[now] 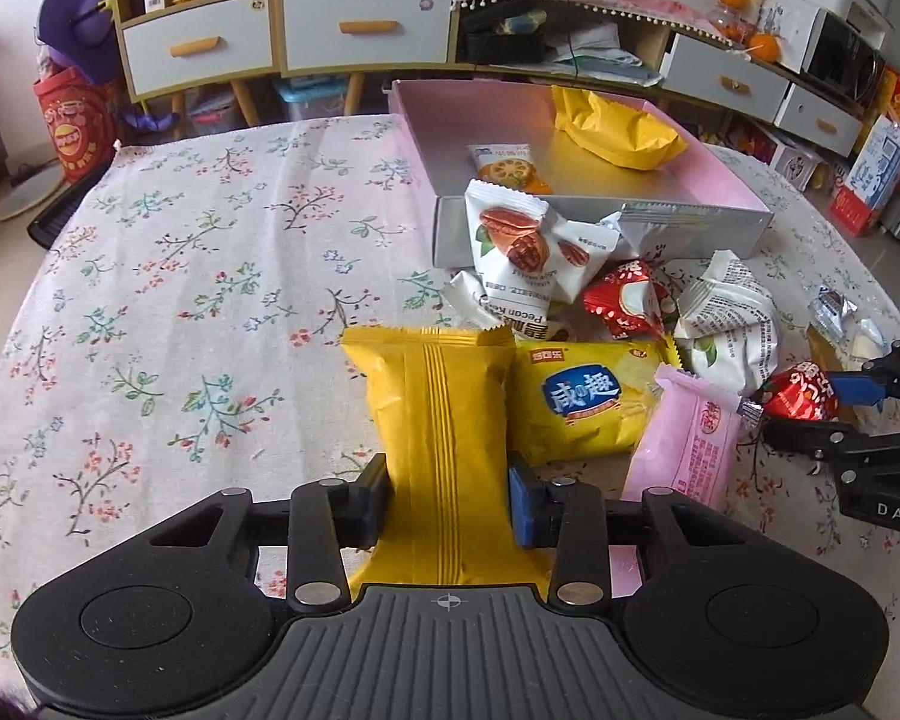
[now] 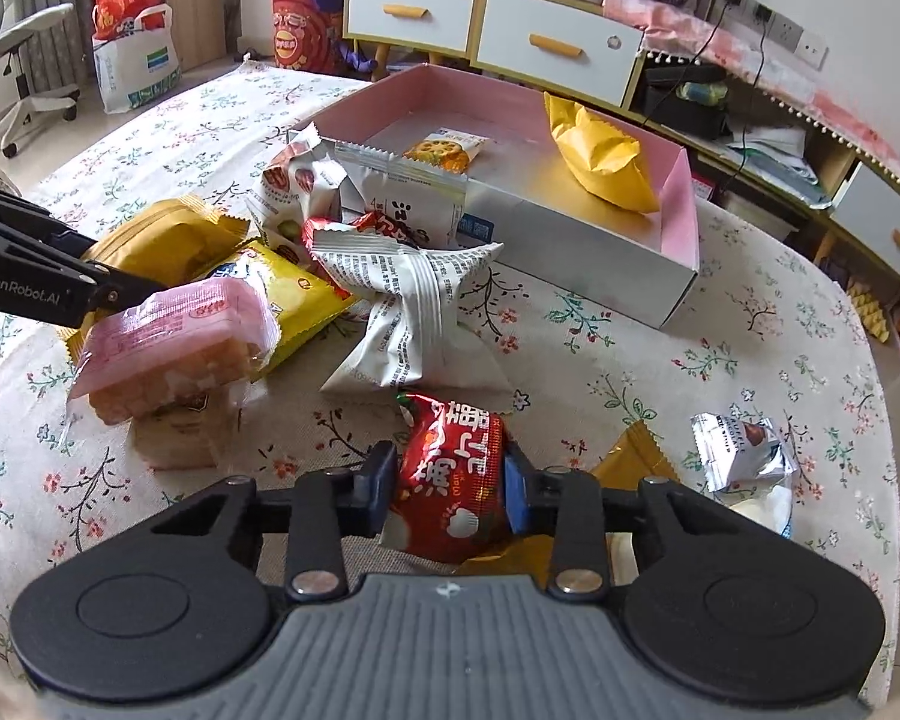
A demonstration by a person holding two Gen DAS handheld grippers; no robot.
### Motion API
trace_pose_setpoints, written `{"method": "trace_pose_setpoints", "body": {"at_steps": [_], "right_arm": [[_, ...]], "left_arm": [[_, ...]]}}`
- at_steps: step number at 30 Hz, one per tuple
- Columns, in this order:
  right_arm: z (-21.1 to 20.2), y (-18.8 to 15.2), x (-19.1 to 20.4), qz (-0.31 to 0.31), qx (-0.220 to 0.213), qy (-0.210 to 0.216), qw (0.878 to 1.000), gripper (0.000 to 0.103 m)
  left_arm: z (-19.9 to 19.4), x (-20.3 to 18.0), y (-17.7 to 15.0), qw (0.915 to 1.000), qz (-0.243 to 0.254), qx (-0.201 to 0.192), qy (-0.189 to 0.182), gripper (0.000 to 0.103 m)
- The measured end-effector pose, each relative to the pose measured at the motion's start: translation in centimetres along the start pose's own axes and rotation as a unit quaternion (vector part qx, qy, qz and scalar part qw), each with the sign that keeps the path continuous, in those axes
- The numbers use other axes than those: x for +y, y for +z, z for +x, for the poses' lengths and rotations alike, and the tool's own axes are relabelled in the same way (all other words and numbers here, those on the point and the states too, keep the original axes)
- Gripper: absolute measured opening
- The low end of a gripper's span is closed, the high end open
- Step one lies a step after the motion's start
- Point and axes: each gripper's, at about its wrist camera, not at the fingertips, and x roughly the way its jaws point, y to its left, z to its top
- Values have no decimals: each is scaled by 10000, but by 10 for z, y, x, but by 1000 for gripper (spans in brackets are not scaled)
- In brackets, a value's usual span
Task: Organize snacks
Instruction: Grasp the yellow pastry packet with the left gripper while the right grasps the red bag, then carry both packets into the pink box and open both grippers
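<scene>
I am holding 2 grippers over a table covered by a floral tablecloth (image 1: 198,252). My left gripper (image 1: 448,501) is pinching a plain yellow packet (image 1: 441,414) from both sides, its black pad and blue pad pressing into the wrapper near the packet's lower half; the packet is standing up out of the jaws toward the pile. My right gripper (image 2: 450,489) is clamping a red packet (image 2: 453,480) with white printed characters in the same way, pads pressing on either side of it. In the left wrist view that same red packet is showing at the far right, caught in the right gripper's tips.

The rest of the snacks are lying in a loose heap just in front of the box: a yellow biscuit packet with a blue label (image 1: 582,402) lying beside my yellow one, a pink packet (image 1: 687,438) leaning against it, white pecan packets (image 1: 513,246) resting against the box's near wall, a second red packet (image 1: 624,300) and a crumpled white packet (image 2: 417,306). A small silver packet (image 2: 744,450) is lying apart, to the right of my right gripper.

The box (image 1: 600,228), silver outside and pink inside, is sitting at the far side of the heap. It is holding 2 items: a yellow packet (image 1: 618,126) at its far right corner and a small white and orange packet (image 1: 507,165) near its front wall.
</scene>
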Motion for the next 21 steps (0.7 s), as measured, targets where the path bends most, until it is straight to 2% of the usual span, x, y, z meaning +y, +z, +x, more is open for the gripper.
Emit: {"method": "trace_pose_setpoints", "body": {"at_steps": [10, 21], "right_arm": [[-8, 6, 0, -49, -157, -64, 9998, 32], [-19, 13, -13, 133, -354, -171, 9991, 32]], "left_arm": [[-5, 2, 0, 10000, 18, 30, 51, 33], [-22, 4, 8, 9999, 2, -140, -1, 33]]}}
